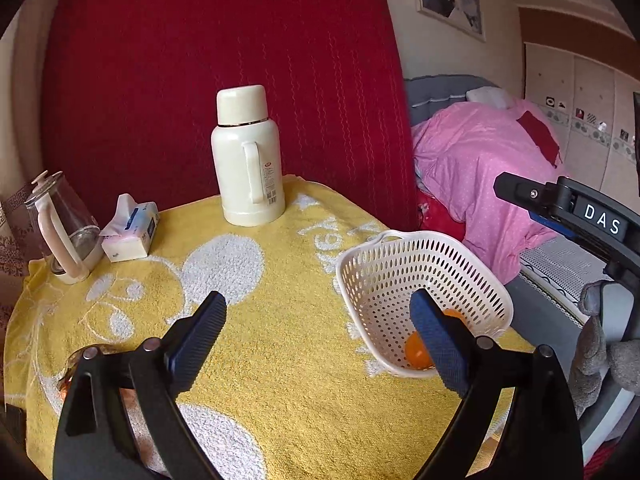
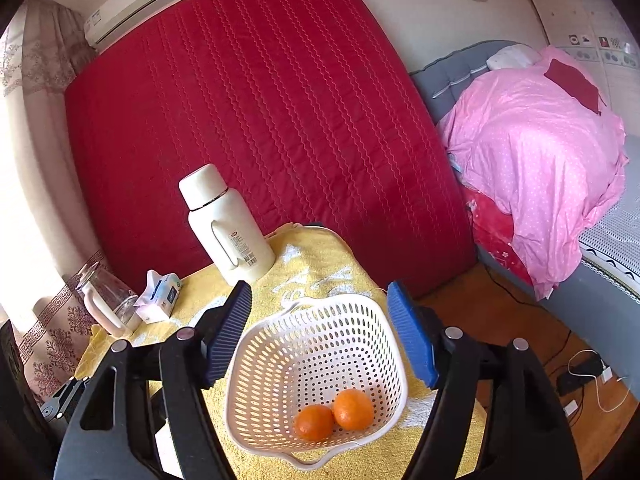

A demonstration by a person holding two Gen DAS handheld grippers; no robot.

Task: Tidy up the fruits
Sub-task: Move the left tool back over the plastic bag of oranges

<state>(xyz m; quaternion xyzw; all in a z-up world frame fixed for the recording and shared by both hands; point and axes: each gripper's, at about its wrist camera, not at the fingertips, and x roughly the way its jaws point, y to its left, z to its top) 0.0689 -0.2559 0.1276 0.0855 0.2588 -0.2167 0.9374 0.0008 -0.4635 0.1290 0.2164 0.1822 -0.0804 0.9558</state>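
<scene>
A yellow terry towel with white cartoon print [image 2: 320, 264] covers the table. At its far side stands a cream plastic thermos flask with a handle [image 2: 226, 228]; at the far left are a clear glass kettle with a pale handle [image 2: 106, 306] and, just beside it, a soft pack of tissues [image 2: 160, 296]. On the towel's near right sits a white perforated plastic basket [image 2: 316, 364] holding two small oranges [image 2: 334, 416], touching each other. The right gripper [image 2: 320, 340] hangs above the basket, jaws wide apart and empty. The left gripper [image 1: 318, 344] hovers left of the basket, jaws likewise wide apart, holding nothing.
</scene>
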